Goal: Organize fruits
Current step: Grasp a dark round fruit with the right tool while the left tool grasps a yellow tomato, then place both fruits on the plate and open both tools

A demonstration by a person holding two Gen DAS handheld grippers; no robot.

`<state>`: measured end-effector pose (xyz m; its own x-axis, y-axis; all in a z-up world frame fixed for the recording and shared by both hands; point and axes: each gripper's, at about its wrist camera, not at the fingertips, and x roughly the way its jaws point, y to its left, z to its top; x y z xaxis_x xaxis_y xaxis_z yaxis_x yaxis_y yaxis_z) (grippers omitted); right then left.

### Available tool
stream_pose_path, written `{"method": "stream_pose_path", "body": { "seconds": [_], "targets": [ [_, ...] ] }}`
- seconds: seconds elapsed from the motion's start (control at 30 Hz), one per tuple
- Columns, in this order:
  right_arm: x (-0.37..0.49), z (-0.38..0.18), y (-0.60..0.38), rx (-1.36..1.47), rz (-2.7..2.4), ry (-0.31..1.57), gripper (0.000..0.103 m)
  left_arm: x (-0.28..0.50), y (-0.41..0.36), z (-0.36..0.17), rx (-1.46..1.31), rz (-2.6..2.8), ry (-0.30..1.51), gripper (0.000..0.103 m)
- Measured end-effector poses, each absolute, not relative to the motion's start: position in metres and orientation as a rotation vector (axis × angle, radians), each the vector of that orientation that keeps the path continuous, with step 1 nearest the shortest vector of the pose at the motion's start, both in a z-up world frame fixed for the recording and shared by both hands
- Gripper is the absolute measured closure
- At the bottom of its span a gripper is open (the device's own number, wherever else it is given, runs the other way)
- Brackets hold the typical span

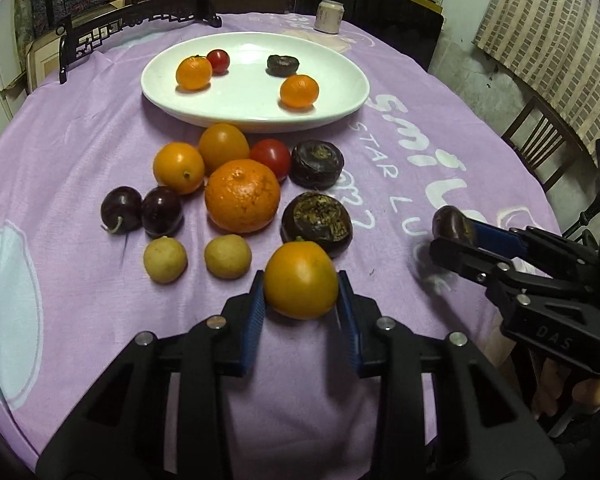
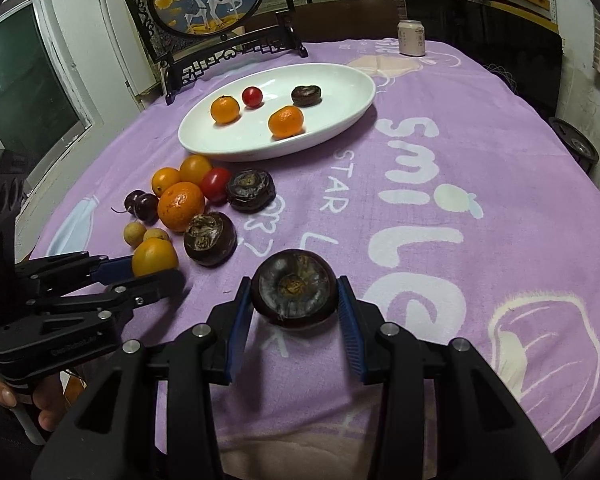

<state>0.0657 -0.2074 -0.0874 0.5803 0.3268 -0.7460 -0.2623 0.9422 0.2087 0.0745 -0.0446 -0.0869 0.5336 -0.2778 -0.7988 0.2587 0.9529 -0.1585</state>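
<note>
My left claw (image 1: 301, 292) clenched an orange tomato (image 1: 301, 279) just above the surface | right claw (image 2: 293, 300) clenched a dark water chestnut (image 2: 293, 288) | white plate (image 1: 340, 108) well ahead | risk: round fruit could slip from pads, roll into pile (image 1: 242, 194)

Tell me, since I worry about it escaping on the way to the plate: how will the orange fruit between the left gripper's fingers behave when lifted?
The orange fruit looks smooth and glossy, so it may slip in the left gripper. Its round shape suggests rolling once set on the white plate. It probably bruises if squeezed hard.
</note>
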Motion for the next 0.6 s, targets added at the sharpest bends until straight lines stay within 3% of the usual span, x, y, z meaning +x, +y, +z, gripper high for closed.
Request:
{"method": "stream_pose_path", "body": {
  "seconds": [0.33, 0.6],
  "targets": [
    [0.078, -0.081, -0.201, 0.078, 0.367, 0.886, 0.061, 0.071, -0.033, -0.063, -0.027, -0.341, 0.908, 0.068],
    [0.136, -0.041, -0.183, 0.035, 0.375, 0.818, 0.061, 0.151, -0.02, -0.027, -0.022, -0.289, 0.862, 0.068]
  ]
}}
